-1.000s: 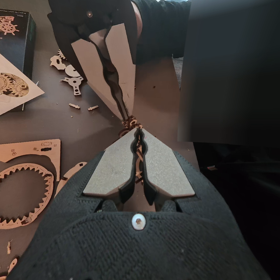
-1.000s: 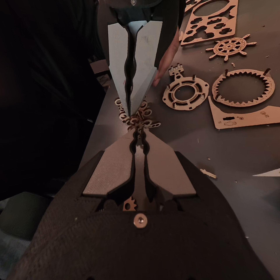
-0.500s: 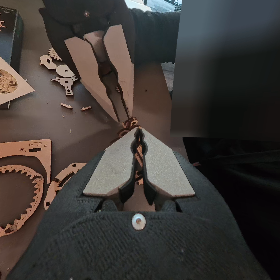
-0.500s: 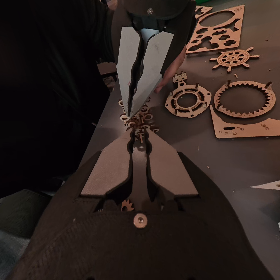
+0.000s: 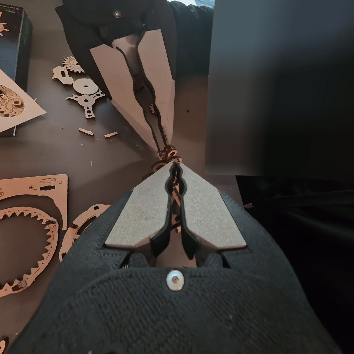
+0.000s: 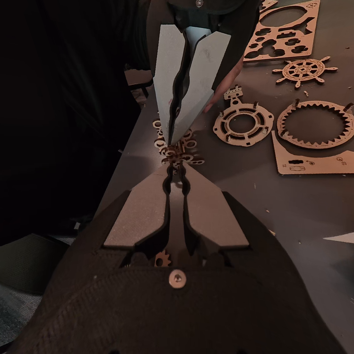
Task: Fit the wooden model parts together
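Hiding wooden part (image 5: 175, 199) (between jaws).

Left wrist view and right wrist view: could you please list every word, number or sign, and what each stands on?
Box: printed lettering, which I will not copy.
Leaflet: lettering in its gear picture, too small to read.
Wooden sheet: engraved numbers and small symbols beside its slots, not copied.
Wooden parts: none visible.
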Tool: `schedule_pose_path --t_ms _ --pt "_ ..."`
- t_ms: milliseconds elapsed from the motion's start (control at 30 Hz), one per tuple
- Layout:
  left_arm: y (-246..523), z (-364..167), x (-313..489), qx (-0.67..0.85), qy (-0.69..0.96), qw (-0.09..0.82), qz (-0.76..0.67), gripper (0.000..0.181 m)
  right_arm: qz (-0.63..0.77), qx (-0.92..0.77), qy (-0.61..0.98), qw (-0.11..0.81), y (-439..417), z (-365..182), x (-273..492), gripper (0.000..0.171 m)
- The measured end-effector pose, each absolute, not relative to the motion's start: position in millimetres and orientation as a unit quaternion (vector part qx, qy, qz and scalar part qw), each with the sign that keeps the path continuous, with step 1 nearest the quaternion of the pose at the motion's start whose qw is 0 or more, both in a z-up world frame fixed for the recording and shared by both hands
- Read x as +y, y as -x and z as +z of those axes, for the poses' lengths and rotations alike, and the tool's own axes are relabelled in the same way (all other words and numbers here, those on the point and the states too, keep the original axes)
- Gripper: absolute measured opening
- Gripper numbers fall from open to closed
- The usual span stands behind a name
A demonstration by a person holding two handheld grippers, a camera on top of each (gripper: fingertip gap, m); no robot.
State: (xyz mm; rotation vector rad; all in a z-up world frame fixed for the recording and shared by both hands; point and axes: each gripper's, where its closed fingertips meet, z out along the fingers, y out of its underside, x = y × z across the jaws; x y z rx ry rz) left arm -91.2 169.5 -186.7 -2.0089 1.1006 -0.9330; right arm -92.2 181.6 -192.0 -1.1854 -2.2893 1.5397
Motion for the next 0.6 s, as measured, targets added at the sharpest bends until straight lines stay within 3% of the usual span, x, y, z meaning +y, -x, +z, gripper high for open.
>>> schedule_pose_path --t_ms 600 --pt "91.2 -186.8 169.4 0.431 0.761 0.362 -0.324 0.0 0.523 -0.745 0.411 0.044 90.7 -190.6 176.6 0.0"
